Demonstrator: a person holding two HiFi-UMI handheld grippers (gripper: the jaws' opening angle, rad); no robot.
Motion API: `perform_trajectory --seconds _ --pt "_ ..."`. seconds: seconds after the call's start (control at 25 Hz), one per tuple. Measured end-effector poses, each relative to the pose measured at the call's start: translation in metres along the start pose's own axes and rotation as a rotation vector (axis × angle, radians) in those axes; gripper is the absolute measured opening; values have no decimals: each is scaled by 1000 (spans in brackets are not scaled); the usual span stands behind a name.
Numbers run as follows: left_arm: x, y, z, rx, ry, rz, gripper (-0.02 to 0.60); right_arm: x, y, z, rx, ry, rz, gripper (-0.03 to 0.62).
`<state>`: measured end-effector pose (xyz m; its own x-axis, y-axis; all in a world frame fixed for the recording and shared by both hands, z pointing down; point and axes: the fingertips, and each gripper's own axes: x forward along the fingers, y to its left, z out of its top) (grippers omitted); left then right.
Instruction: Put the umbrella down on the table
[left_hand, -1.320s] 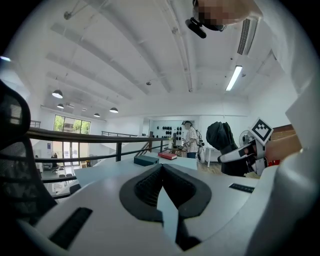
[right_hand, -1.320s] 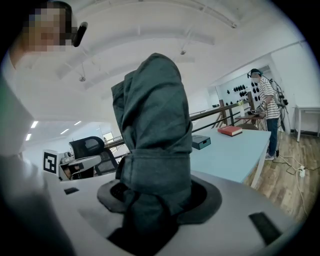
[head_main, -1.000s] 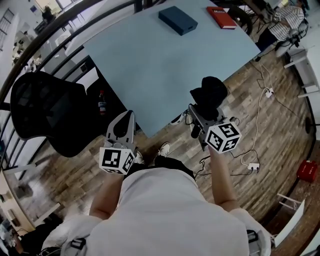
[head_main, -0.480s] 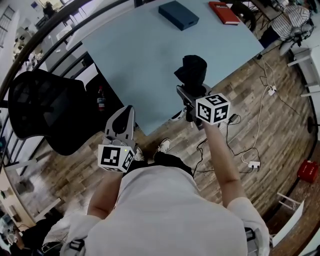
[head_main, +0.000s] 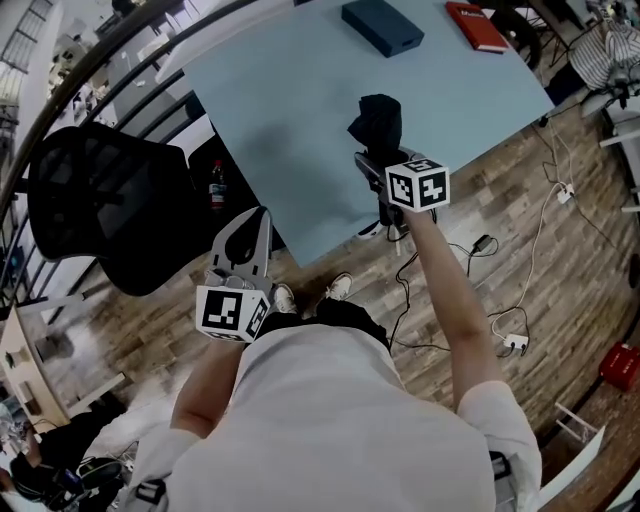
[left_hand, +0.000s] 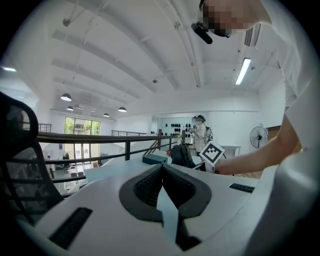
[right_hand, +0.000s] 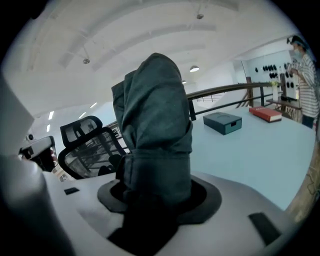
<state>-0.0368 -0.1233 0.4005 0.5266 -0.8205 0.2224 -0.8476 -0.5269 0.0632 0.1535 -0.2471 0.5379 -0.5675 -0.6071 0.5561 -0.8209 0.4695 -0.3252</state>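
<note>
- The folded dark umbrella (head_main: 378, 122) is held in the air over the near edge of the tabletop (head_main: 290, 90), not lying on it. Its long axis runs straight on from the tool, away from me.
- My right tool (head_main: 373, 158) is clamped on its lower end — jaws partway apart round the cloth.
- My left tool (head_main: 252, 222), jaws together and empty, sits off the tabletop — the farther one.
- The dark box (head_main: 382, 25) lies well apart.

An open-plan office or lab on a railed upper floor: a big pale-blue table (head_main: 300, 100), a black mesh office chair (head_main: 100, 220), a wooden floor (head_main: 560, 260) with a power strip (head_main: 515, 342), a dark railing (left_hand: 85, 138), and a ceiling strip light (left_hand: 244, 71).
</note>
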Motion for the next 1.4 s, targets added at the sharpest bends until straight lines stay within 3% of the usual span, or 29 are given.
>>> perform_trajectory --seconds 0.52,1.4 --pt "8 -3 -8 4 46 40 23 63 -44 -32 75 156 -21 230" --pt "7 20 -18 3 98 144 23 129 -81 -33 -29 274 -167 238"
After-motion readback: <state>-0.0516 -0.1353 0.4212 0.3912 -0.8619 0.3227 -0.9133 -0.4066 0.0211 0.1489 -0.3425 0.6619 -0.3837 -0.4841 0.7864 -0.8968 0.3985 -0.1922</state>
